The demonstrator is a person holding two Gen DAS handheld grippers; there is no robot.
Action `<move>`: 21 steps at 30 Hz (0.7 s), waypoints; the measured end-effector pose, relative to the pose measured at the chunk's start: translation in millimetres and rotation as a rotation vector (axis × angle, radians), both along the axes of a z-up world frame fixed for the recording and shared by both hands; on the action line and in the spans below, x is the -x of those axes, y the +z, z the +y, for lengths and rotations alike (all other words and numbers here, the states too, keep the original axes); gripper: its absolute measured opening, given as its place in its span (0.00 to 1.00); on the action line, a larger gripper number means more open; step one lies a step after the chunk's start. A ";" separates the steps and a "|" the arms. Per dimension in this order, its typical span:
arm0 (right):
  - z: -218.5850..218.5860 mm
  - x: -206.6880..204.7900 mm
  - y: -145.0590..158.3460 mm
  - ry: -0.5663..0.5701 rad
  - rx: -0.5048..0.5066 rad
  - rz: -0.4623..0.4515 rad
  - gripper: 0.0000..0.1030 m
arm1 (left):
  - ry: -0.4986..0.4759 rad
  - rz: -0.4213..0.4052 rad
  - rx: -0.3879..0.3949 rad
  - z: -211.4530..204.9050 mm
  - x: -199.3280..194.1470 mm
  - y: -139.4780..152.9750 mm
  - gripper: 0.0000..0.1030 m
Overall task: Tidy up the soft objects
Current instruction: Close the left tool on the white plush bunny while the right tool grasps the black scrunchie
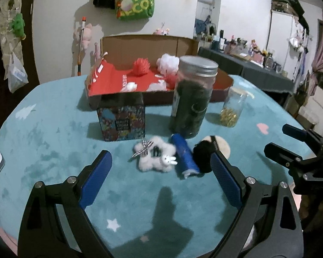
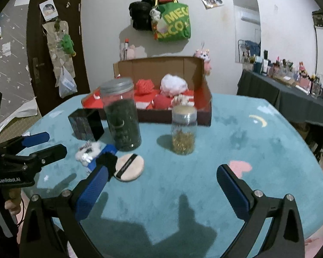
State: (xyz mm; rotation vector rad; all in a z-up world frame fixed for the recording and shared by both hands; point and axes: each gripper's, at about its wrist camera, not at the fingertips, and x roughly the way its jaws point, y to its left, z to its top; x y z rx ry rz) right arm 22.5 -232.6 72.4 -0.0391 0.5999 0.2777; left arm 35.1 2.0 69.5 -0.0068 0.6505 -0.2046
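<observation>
Right now both claws are wide open and hold nothing: the left gripper hangs over the near part of the teal table, and the right gripper hangs further right. Between the left claw's tips lie a white fluffy bunny toy, a blue tube just right of it, a black pom-pom and a round powder puff touching the pom-pom. Farther back stand a patterned box, a tall dark jar and a small jar of gold bits, and behind them an open red-lined cardboard box holds red and white fluffy balls.
</observation>
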 end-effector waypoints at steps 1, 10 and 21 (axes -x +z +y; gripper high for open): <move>0.3 -1.5 -3.7 0.000 0.000 0.008 1.00 | 0.000 0.006 -0.001 0.6 -1.8 -1.1 0.91; 2.8 -9.7 -14.6 0.017 -0.022 0.044 1.00 | 0.020 0.053 -0.017 9.0 -14.9 -12.3 0.91; 25.8 -25.6 -21.8 0.159 -0.060 0.092 1.00 | -0.051 0.114 -0.065 9.6 -39.6 -23.5 0.91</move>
